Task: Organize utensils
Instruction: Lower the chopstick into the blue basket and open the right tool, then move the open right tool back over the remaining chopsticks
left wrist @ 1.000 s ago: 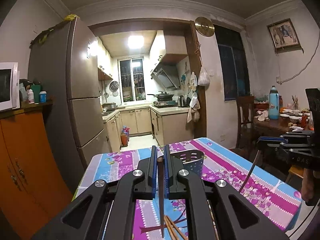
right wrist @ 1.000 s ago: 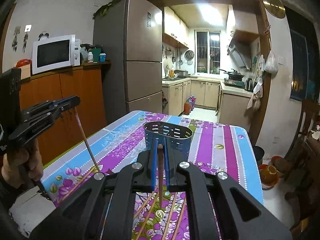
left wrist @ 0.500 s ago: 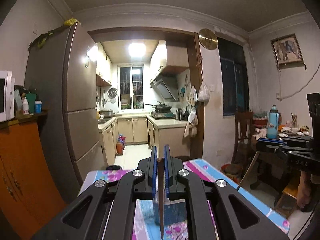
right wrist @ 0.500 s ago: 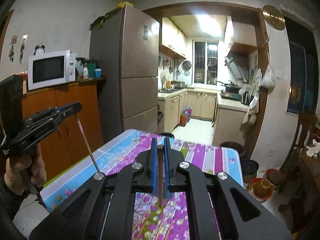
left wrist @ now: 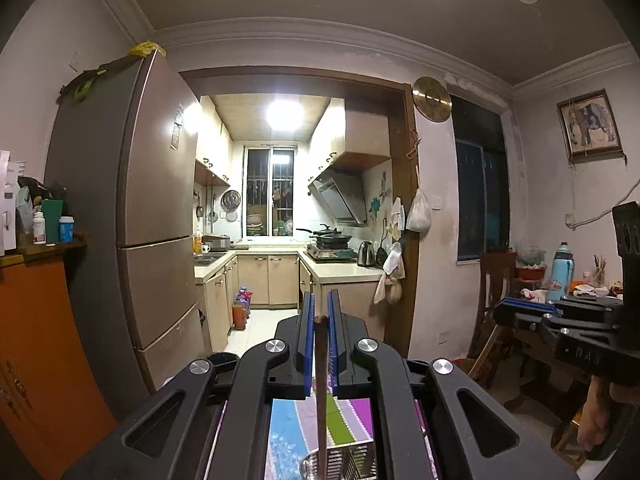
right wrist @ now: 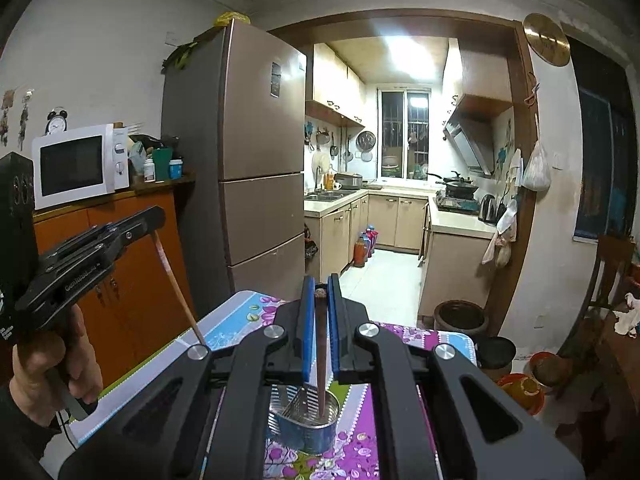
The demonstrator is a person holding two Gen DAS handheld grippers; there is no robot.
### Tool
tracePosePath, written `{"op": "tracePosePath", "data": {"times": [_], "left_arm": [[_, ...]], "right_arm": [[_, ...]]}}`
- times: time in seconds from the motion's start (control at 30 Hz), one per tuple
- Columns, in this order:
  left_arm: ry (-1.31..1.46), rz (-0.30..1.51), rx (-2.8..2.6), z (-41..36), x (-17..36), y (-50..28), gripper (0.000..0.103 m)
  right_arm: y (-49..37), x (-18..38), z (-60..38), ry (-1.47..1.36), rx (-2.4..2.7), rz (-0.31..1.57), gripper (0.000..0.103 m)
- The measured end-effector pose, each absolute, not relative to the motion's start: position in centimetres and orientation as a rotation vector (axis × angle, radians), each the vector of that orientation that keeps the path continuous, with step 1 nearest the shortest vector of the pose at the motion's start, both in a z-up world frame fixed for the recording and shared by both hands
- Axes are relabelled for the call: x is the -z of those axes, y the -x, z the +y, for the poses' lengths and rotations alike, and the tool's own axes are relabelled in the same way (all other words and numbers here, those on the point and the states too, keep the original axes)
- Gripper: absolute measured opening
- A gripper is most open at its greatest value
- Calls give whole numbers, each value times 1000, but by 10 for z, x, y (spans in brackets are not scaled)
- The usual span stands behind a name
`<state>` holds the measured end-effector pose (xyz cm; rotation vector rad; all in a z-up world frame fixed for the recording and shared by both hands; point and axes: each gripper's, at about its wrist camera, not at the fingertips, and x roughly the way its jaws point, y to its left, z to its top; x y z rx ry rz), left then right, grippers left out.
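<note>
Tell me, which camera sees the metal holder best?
The right wrist view: the metal holder shows its open rim and slotted wall, between the fingers. The left wrist view catches only its top edge at the bottom.

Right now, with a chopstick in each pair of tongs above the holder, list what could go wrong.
1. The right tongs pinch only the top end of their chopstick, so it may swing and miss the metal holder.
2. The left chopstick hangs tilted and may catch the rim.
3. A knock could tip the holder on the tablecloth.
</note>
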<state>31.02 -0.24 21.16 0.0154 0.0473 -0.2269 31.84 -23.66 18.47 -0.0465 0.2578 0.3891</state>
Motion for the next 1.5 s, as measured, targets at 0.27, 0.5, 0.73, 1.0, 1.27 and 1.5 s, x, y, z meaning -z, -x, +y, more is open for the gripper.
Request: {"op": "tracePosePath", "data": {"times": [0.27, 0.5, 0.73, 1.0, 1.27, 1.5], "left_arm": [[-30, 97, 236, -6, -190, -354, 8], [-29, 147, 240, -10, -164, -378, 8], [-26, 172, 245, -12, -143, -395, 8], [-26, 224, 236, -11, -116, -412, 8], [-41, 253, 225, -10, -106, -410, 36], [-65, 243, 217, -10, -103, -376, 52]], "right_arm": [[-354, -161, -231, 34, -394, 314, 5], [-370, -134, -224, 27, -396, 365, 5], [-379, -121, -222, 18, -406, 389, 5], [-392, -102, -222, 17, -408, 429, 5], [-393, -85, -229, -23, -425, 476, 17], [-332, -96, -252, -39, -402, 404, 58]]}}
